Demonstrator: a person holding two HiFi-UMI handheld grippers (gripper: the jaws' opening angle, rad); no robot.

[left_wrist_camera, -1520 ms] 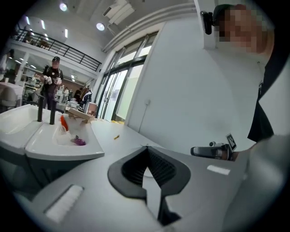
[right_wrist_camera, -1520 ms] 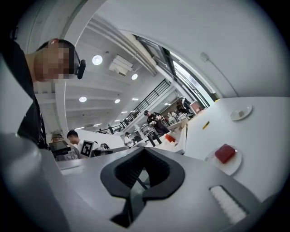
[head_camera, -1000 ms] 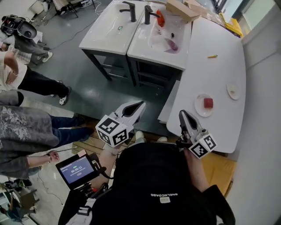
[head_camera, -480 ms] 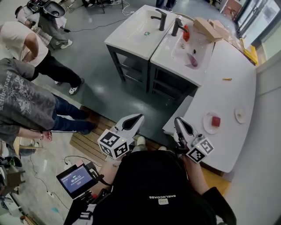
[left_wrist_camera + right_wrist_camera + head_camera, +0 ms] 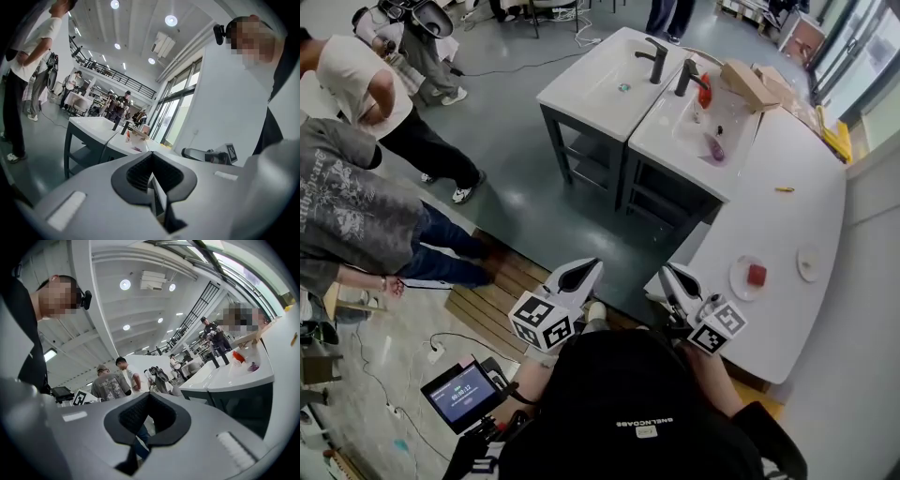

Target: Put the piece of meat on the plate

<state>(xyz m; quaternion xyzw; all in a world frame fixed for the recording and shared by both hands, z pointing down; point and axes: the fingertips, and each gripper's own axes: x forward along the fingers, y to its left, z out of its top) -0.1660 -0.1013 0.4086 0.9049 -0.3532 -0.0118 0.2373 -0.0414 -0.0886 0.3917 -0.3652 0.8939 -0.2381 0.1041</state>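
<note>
Head view: meat (image 5: 757,275) lies on the plate (image 5: 740,285), rightward of the right gripper (image 5: 674,280), the nearer one; its axis is too small to judge. The left gripper (image 5: 579,273) is farther.

Left gripper view: jaws clenched, empty.

Right gripper view: jaws clenched, empty; meat unseen.

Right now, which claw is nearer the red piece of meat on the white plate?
Right. The right claw is left of the red piece of meat in the head view; the left claw is farther left, over the grey floor.
</note>
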